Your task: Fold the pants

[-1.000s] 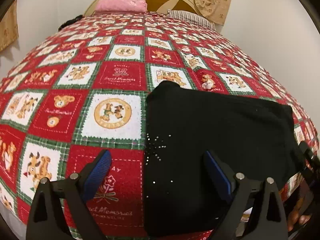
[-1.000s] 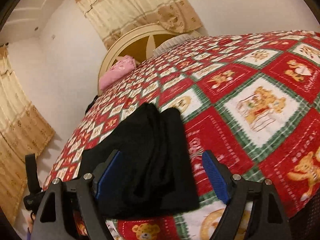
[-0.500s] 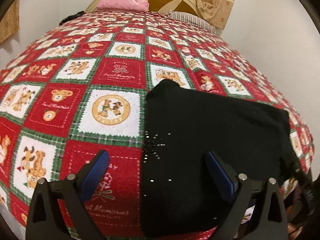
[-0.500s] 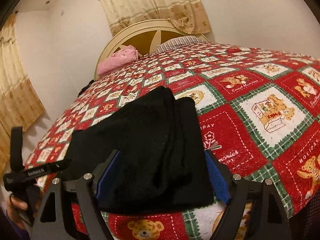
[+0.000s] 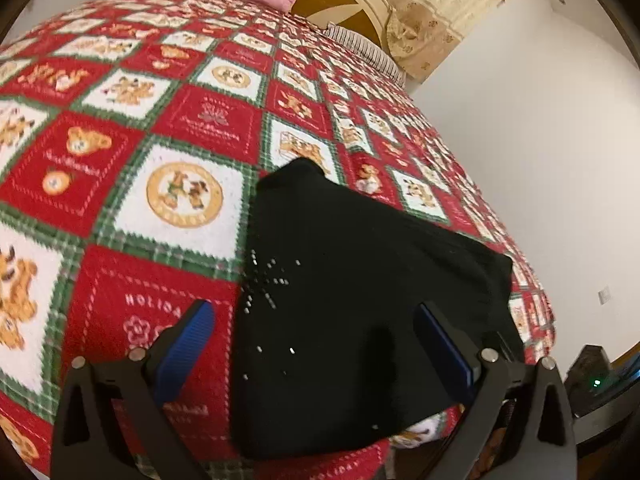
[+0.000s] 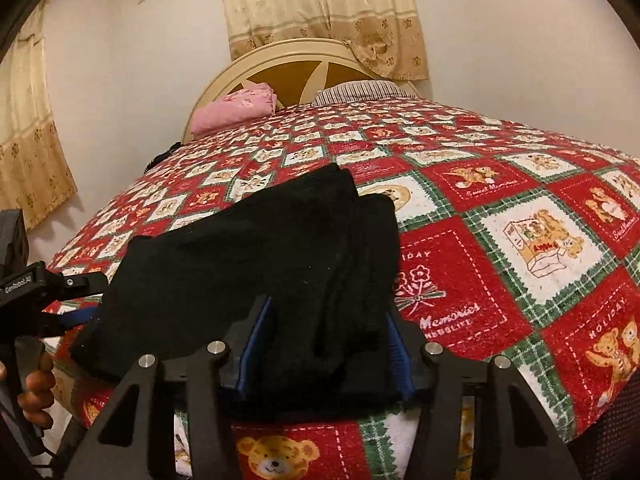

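Note:
The black pants [image 5: 360,300] lie folded into a thick rectangle near the front edge of the bed; small sparkly studs show on their near left corner. My left gripper [image 5: 316,340] is open, its blue pads spread wide above the pants' left end. In the right wrist view the pants [image 6: 260,264] fill the middle. My right gripper [image 6: 326,348] has its jaws partly closed around the thick folded right end; whether they pinch the cloth is unclear. The left gripper [image 6: 48,300] shows at the far left in a hand.
The bed carries a red, white and green bear-patterned blanket [image 5: 120,152]. A pink folded cloth [image 6: 236,110] and a striped pillow [image 6: 356,92] lie by the cream headboard [image 6: 296,68]. Curtains hang behind. The bed's front edge is right under both grippers.
My right gripper swung over the pants' right end and its jaws narrowed around the folded cloth. My left gripper tilted and shifted slightly, staying open.

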{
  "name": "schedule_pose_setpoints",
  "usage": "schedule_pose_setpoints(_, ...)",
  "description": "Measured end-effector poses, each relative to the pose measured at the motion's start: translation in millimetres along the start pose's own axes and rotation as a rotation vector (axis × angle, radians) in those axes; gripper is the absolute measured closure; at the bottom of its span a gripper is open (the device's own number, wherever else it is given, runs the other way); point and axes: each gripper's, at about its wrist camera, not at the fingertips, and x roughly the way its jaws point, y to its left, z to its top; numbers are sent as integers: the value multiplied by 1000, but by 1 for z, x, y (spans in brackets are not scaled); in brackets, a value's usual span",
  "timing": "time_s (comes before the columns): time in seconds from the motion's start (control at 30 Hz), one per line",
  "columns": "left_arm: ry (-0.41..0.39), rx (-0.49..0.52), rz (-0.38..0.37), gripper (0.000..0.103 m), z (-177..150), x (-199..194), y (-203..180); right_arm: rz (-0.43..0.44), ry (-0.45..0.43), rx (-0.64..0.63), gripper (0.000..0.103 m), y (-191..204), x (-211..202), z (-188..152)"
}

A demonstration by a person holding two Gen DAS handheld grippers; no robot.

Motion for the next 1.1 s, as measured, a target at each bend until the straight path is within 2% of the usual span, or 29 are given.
schedule_pose_setpoints(0.1, 7, 27, 13, 1, -5, 1, -3, 1, -2, 9, 48, 1, -1, 0)
schedule_pose_setpoints(0.3, 24, -21, -1, 4, -5, -4, 2, 7, -2, 15, 49, -1, -1, 0)
schedule_pose_setpoints(0.33, 28, -14, -4, 11, -5, -3, 0, 6, -3, 15, 49, 0, -1, 0)
schedule_pose_setpoints(0.37, 31, -10, -21, 30, -5, -3, -2, 5, -3, 15, 49, 0, -1, 0)
schedule_pose_setpoints(0.43, 42, -12, -23, 40, -5, -1, -3, 9, -3, 22, 48, -1, -1, 0)
schedule_pose_setpoints(0.5, 36, 0, 8, 50, -6, 0, -3, 11, -4, 28, 48, -2, -1, 0)
schedule_pose_setpoints(0.57, 32, -13, 42, 74, -5, 0, 1, 11, -5, 30, 48, -2, -1, 0)
schedule_pose_setpoints(0.6, 32, -30, 40, 79, -4, 0, 6, 11, -7, 32, 48, -2, -1, 0)
schedule_pose_setpoints(0.67, 35, -79, 13, 83, -2, 0, 14, 7, -9, 31, 48, -2, -1, 0)
schedule_pose_setpoints(0.73, 23, -72, 29, 84, -3, -1, 12, -8, -9, 19, 48, 1, -1, 0)
schedule_pose_setpoints(0.8, 0, -16, 78, 86, -5, -2, 2, -26, -6, 1, 49, 5, -2, 1)
schedule_pose_setpoints(0.87, -30, 57, 139, 88, -7, -4, -11, -38, -4, -23, 59, 11, -4, 3)
schedule_pose_setpoints(0.93, -62, 116, 175, 89, -7, -6, -20, -62, -19, -64, 65, 20, -9, 6)
schedule_pose_setpoints(1.03, -113, 171, 185, 90, -3, -16, -27, -92, -54, -143, 68, 39, -18, 12)
schedule_pose_setpoints(1.1, -146, 181, 181, 90, 3, -22, -28, -69, -75, -145, 69, 46, -25, 18)
